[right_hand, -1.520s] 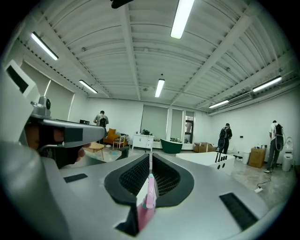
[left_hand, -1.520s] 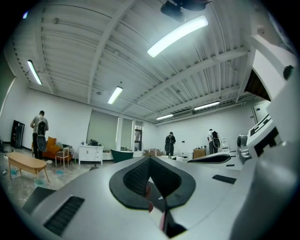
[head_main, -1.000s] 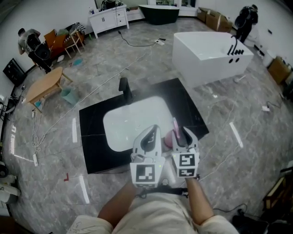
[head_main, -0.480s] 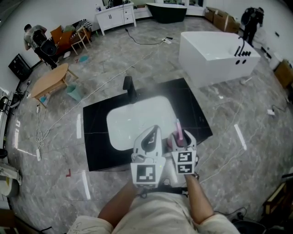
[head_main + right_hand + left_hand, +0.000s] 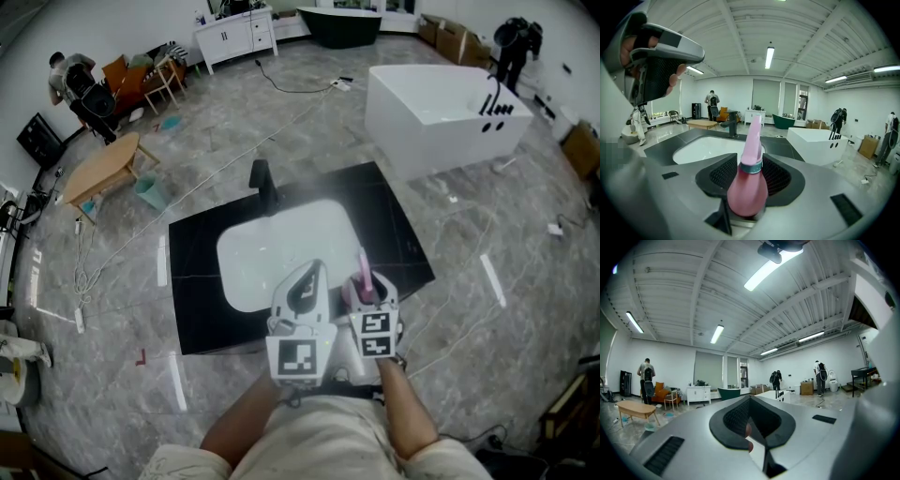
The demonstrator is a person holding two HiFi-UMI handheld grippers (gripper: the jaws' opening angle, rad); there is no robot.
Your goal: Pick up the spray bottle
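Head view and both gripper views, one moment. The pink spray bottle [image 5: 747,187] is shown upright between the jaws of the right hand-held gripper [image 5: 752,161], its round body low in the gap and its tapered nozzle pointing up past a grey-green collar. These jaws have just been closing a little and are held wide apart; the pads appear to stand just clear of the bottle, though contact low on the body cannot be ruled out from this angle. In the head view the bottle is placed over the near edge of the black surface [image 5: 192,300], just beside the near right corner of the white basin [image 5: 272,248] that is sunk into it. A black faucet [image 5: 262,183] is mounted at the far rim of the basin.

The left hand-held gripper [image 5: 751,404] is held just beside the right one, on its left, and is pointed level across the room. Its jaws are drawn together to a narrow slit and no object is gripped between them. In the right gripper view it is seen at the upper left, with fingers [image 5: 675,77] wrapped round its handle.

A white bathtub [image 5: 441,112] is set on the grey marbled floor [image 5: 506,216] beyond the surface, to the right. A low wooden table [image 5: 98,164] is seen at the far left, and cables [image 5: 202,183] are trailed over the floor. Several persons are standing well apart from the surface, along the walls.
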